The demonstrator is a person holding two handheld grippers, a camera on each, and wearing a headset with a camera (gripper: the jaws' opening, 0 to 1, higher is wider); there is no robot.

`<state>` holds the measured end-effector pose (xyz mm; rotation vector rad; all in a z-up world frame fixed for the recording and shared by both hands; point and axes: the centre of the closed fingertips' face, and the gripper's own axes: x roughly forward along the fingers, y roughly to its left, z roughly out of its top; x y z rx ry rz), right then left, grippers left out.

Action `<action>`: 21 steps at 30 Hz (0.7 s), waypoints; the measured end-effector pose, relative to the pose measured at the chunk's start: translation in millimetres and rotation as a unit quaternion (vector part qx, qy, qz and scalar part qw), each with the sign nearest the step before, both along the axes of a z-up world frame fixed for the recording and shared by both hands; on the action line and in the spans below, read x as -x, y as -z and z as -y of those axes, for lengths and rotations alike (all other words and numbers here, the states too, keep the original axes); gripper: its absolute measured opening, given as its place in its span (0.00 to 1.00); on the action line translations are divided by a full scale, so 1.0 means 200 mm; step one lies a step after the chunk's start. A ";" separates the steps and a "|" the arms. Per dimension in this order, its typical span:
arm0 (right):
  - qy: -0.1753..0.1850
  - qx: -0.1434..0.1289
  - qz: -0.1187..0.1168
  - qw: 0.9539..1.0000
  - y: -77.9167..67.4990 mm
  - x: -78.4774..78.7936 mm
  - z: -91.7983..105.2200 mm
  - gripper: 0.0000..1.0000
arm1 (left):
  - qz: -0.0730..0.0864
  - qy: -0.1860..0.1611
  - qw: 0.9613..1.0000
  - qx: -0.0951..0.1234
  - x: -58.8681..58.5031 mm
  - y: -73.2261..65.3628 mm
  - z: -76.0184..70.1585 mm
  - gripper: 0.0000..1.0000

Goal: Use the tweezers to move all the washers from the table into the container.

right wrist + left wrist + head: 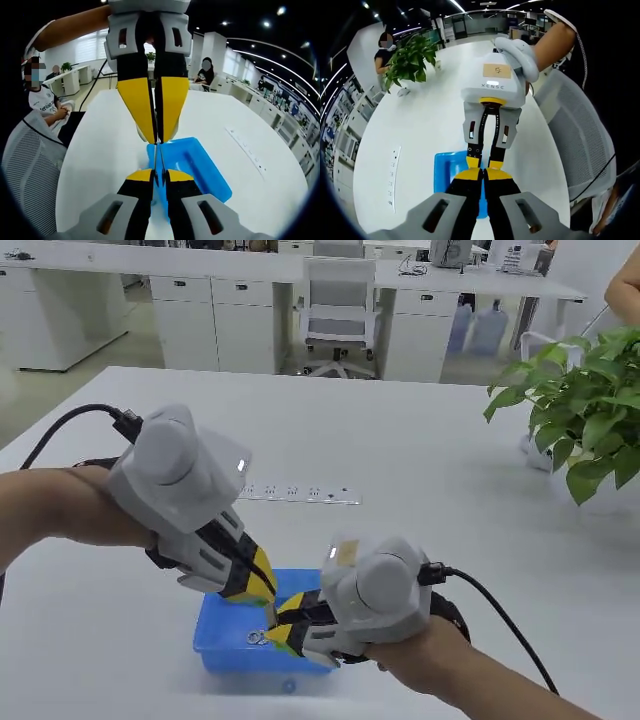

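Over the blue container [213,632] the right gripper [275,632] and left gripper [262,592] meet tip to tip, both seemingly pinched tight on the slim tweezers [158,162], whose long axis points down at washers [257,638] inside the container, just beneath the right gripper
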<state>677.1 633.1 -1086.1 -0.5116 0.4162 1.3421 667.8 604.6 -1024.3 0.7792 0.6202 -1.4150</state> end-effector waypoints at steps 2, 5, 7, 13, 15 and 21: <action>0.000 0.001 0.001 1.000 0.01 0.01 0.01 0.10 | 0.000 0.002 1.000 0.000 0.01 0.01 0.01 0.05; 0.002 0.001 -0.001 1.000 0.02 0.02 0.02 0.10 | -0.002 0.004 1.000 0.001 0.02 0.02 0.02 0.05; 0.004 0.002 -0.002 1.000 0.03 0.03 0.03 0.10 | -0.003 0.006 1.000 0.001 0.03 0.04 0.03 0.05; 0.004 0.007 -0.006 1.000 0.08 0.06 0.05 0.11 | -0.007 0.011 1.000 -0.002 0.07 0.08 0.06 0.05; 0.005 0.009 -0.005 1.000 0.10 0.07 0.05 0.11 | -0.009 0.012 1.000 -0.003 0.07 0.10 0.06 0.05; 0.006 0.014 -0.005 1.000 0.14 0.09 0.05 0.11 | -0.011 0.011 1.000 -0.006 0.09 0.14 0.06 0.05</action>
